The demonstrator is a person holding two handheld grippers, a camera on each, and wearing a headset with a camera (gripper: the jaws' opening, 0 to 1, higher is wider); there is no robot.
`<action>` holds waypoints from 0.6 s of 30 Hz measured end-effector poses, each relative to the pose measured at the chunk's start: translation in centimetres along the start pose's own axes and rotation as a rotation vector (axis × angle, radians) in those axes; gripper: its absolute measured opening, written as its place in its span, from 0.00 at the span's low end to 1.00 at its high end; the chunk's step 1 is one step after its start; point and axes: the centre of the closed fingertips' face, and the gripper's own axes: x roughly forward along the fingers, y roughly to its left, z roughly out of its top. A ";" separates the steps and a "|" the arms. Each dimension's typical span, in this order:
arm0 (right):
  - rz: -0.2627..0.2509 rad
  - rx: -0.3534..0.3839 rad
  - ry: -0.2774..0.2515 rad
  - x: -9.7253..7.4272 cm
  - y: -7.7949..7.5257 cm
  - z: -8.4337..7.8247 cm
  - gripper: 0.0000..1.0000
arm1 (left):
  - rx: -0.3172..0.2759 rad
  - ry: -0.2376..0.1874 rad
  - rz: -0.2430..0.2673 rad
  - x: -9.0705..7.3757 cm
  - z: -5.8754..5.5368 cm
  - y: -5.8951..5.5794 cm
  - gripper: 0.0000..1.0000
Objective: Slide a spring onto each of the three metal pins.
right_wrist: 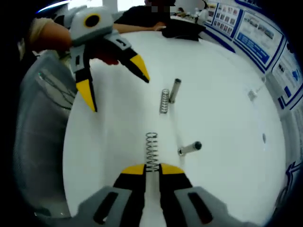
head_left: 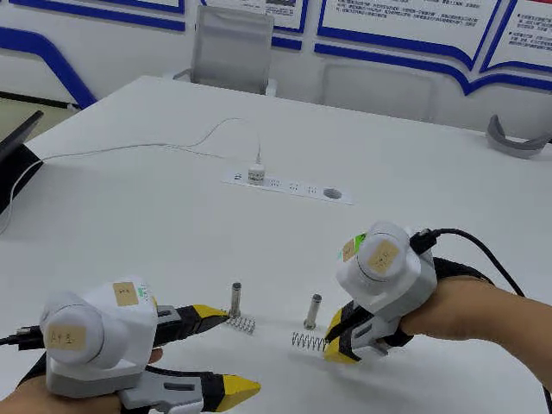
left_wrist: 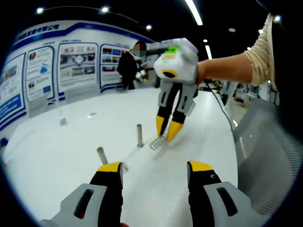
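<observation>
Two short metal pins stand upright on the white table (head_left: 172, 233): a left pin (head_left: 235, 299) (left_wrist: 102, 155) (right_wrist: 174, 90) and a right pin (head_left: 312, 311) (left_wrist: 139, 135) (right_wrist: 189, 148). One spring (head_left: 243, 324) (right_wrist: 164, 100) lies at the foot of the left pin. My right gripper (head_left: 338, 343) (right_wrist: 152, 169) (left_wrist: 166, 127) is shut on the end of a second spring (head_left: 308, 341) (right_wrist: 151, 150) (left_wrist: 157, 141), which lies flat on the table just in front of the right pin. My left gripper (head_left: 226, 352) (left_wrist: 155, 168) (right_wrist: 113, 81) stands open and holds nothing, its upper jaw close to the left pin.
A socket panel (head_left: 289, 185) with a plugged-in white cable (head_left: 155, 147) is set into the table's middle. A grey chair (head_left: 231, 47) stands behind the far edge. A dark object (head_left: 13, 159) lies at the left edge and a grey curved object (head_left: 516, 142) at the far right.
</observation>
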 end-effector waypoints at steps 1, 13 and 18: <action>0.007 -0.012 -0.001 -0.3 0.4 0.2 0.12 | 0.006 -0.001 -0.008 0.2 0.2 -0.2 0.55; 0.038 -0.109 -0.015 -1.7 2.7 2.3 0.12 | 0.095 -0.004 -0.098 2.2 1.6 -2.5 0.43; 0.053 -0.138 -0.013 -2.0 3.4 2.6 0.12 | 0.133 -0.007 -0.119 2.5 1.8 -2.9 0.32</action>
